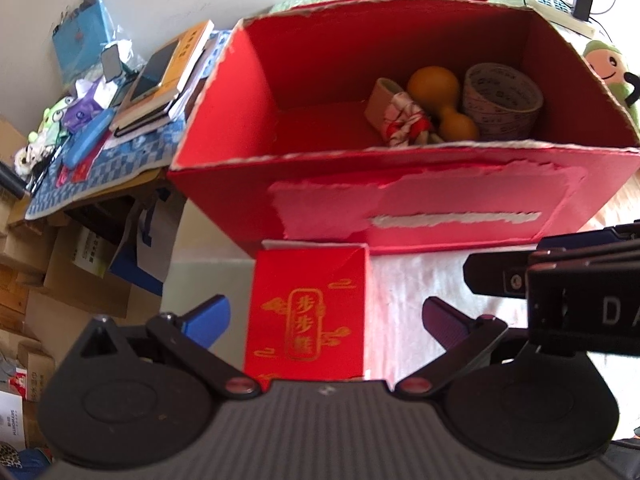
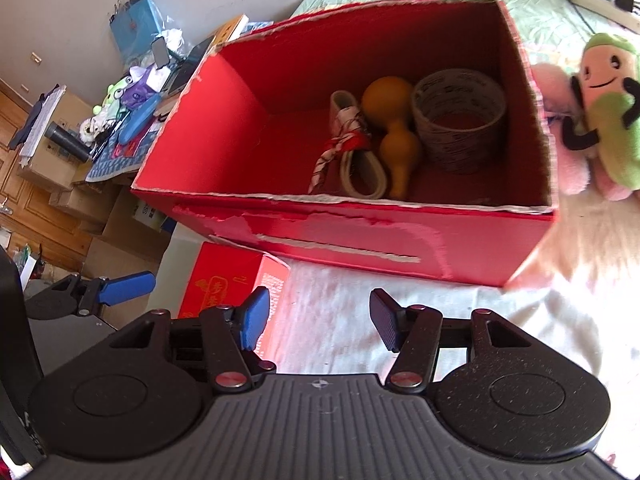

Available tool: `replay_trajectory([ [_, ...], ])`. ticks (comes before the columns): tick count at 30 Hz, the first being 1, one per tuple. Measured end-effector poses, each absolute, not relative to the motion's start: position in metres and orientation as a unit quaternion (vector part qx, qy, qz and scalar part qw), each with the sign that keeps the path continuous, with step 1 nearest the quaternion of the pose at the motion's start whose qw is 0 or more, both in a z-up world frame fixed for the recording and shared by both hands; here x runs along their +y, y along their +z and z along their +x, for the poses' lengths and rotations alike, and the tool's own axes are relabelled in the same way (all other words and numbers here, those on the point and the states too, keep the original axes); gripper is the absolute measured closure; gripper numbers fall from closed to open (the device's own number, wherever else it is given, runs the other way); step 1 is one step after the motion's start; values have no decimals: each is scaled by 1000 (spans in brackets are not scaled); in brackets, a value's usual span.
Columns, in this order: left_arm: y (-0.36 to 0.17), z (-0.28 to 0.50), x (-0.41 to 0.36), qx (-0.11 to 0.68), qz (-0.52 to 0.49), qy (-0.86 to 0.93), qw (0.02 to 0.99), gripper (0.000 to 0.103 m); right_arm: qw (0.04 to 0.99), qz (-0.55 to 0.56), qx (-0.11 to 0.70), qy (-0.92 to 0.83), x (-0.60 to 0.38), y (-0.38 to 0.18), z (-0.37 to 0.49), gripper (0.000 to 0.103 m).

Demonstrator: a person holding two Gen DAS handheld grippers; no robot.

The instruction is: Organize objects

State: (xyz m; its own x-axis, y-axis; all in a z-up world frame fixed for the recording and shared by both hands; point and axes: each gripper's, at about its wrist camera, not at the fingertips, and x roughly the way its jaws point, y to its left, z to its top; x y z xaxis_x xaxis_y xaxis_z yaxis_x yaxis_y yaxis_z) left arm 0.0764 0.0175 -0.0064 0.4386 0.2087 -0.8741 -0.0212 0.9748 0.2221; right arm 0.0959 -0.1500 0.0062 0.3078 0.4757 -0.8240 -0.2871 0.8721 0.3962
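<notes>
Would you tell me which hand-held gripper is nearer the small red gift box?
Left. The left hand-held gripper straddles the small red gift box, fingers open either side; the right hand-held gripper sits beside it, over the white cloth.

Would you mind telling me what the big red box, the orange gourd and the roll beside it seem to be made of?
Big red box: cardboard with a red coating, judging by its torn, pale, ragged rims and peeled patches. Orange gourd: smooth with a soft sheen; dried gourd or plastic, I cannot tell. Roll: looks like printed adhesive tape wound on a ring, matte grey.
</notes>
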Motion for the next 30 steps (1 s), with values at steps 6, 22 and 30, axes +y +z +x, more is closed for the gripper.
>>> replay_trajectory([
  [6,-18,73,40,539,69,70,836,1,791,94,551,249,-135,0,100,42],
  [22,-35,70,78,554,3,11,833,1,755,122,587,264,-100,-18,113,42],
  [30,-50,79,80,578,4,-13,816,1,733,134,614,259,-88,-32,118,42],
])
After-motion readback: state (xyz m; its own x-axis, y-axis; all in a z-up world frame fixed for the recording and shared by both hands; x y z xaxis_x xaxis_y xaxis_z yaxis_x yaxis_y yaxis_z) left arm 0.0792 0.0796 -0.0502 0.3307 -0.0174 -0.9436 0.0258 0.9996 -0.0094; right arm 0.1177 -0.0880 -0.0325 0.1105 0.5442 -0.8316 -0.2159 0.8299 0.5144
